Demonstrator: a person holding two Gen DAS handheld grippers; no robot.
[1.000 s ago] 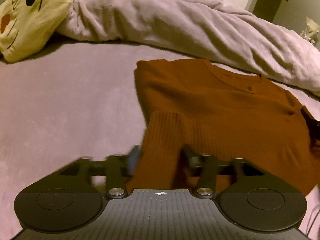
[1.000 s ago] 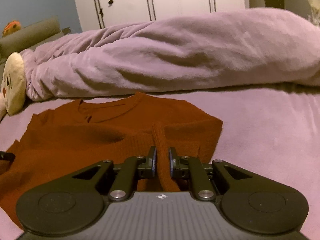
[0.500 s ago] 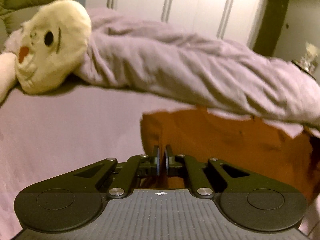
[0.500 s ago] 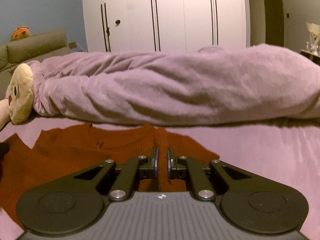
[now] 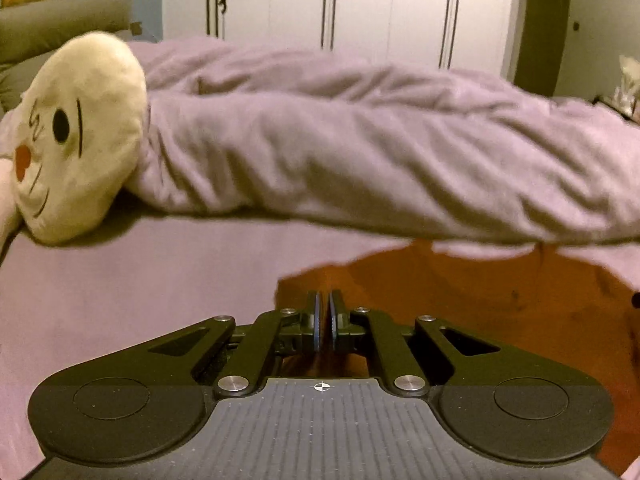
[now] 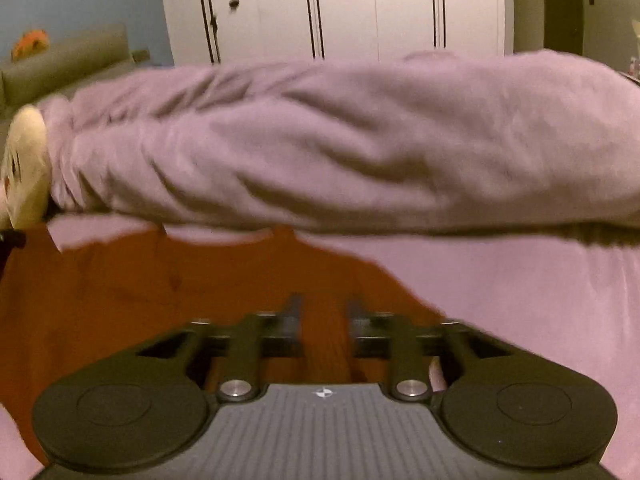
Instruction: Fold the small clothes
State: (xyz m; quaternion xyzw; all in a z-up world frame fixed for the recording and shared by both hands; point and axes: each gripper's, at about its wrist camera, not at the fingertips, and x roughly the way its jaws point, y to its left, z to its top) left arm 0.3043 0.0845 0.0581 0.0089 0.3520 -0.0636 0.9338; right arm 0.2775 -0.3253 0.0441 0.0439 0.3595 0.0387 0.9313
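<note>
Rust-orange knit sweater (image 5: 460, 292), lying spread flat on the lilac bed, just before the rumpled duvet

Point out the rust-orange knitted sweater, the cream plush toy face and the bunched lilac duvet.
rust-orange knitted sweater (image 6: 168, 304): right wrist view, flat body panel.
cream plush toy face (image 5: 80, 136): left wrist view, cheek beside the eye.
bunched lilac duvet (image 5: 360, 152): left wrist view, middle folds.

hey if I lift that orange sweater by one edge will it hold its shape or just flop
Probably flop: the orange sweater is soft knit, lying rumpled on the bed. It likely drapes and stretches from whichever edge a claw pinches. Slipping seems unlikely, since the ribbed fabric between the open right claw looks grippy.
</note>
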